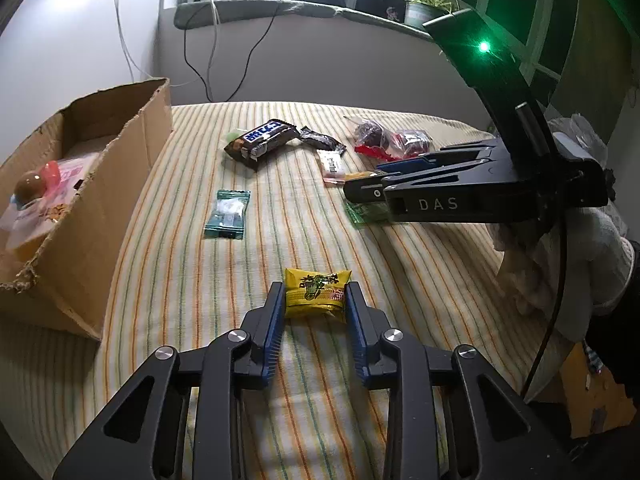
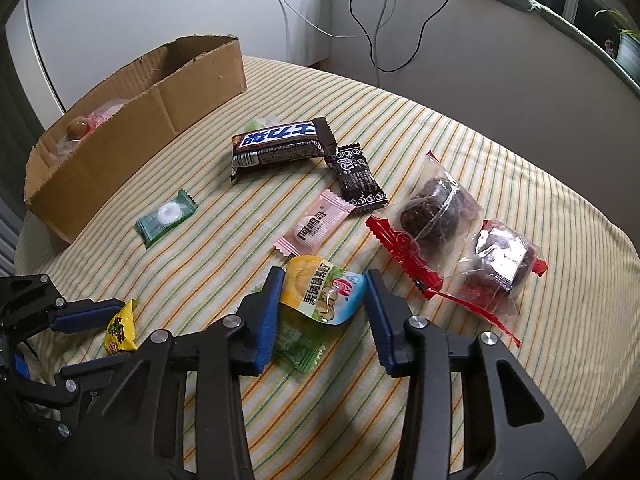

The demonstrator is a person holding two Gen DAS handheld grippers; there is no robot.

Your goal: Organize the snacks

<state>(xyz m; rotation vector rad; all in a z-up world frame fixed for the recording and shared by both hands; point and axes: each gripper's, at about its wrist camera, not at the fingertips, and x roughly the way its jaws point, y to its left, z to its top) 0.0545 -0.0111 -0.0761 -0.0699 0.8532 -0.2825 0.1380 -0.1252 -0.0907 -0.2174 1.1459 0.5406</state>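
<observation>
A yellow wrapped candy (image 1: 316, 296) lies on the striped cloth (image 1: 400, 280), and my left gripper (image 1: 314, 300) is shut on it, a blue pad pressing each side. In the right wrist view the same candy (image 2: 120, 328) shows at the lower left against one of the left gripper's fingers (image 2: 88, 314). My right gripper (image 2: 324, 292) is shut on a yellow and blue snack packet (image 2: 320, 296), which rests on a green packet (image 2: 300, 340). From the left wrist view, the right gripper (image 1: 360, 184) points down at the right. A cardboard box (image 2: 192, 80) at the left holds a few snacks.
Loose on the cloth are a dark chocolate bar (image 2: 280, 144), a teal mint (image 2: 166, 218), a pink candy (image 2: 316, 228), a dark brown candy (image 2: 356, 176) and two clear red-edged packets (image 2: 436, 204) (image 2: 500, 260). A gloved hand (image 1: 580, 272) holds the right gripper. Cables hang behind.
</observation>
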